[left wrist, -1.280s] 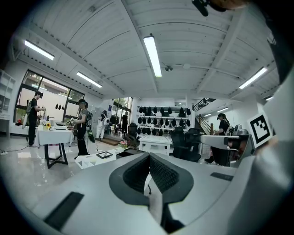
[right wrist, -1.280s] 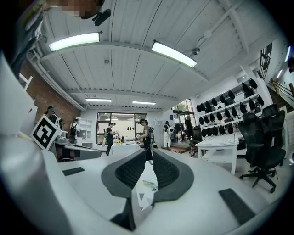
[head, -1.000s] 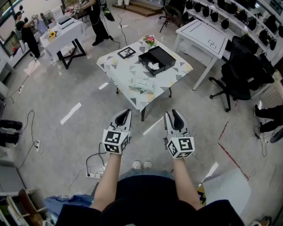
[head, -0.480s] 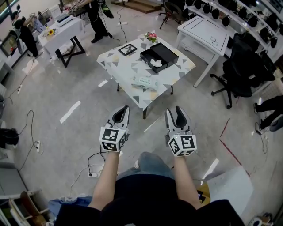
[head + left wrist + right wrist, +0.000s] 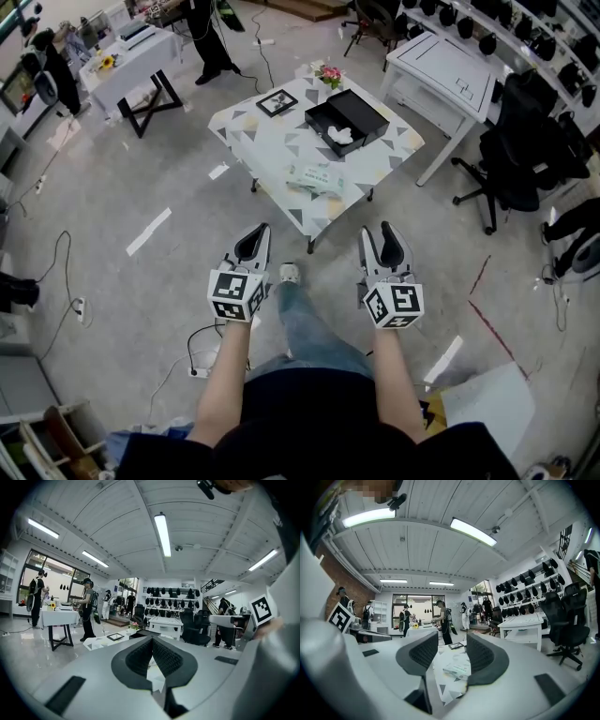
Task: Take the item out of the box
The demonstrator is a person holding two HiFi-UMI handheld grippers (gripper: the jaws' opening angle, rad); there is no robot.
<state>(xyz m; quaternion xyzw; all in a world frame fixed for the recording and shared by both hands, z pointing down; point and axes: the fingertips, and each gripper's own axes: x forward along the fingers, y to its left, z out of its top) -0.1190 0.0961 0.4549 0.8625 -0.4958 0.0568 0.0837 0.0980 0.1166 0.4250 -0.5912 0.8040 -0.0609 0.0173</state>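
On table (image 5: 258,136): 1 box (image 5: 370,111) | left fingers (image 5: 139,658) together | right fingers (image 5: 424,653) just opened, empty

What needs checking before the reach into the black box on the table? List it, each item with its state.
1. Black rectangular box open at the top: ok.
2. White crumpled item visible inside it: ok.
3. Right gripper jaws apart, having just been opening, nothing between them: ok.
4. Left gripper jaws apart: not ok, tips together, empty.
5. Grippers within reach of the triangle-patterned table: not ok, both well short.
6. Item loose in the box: cannot tell.
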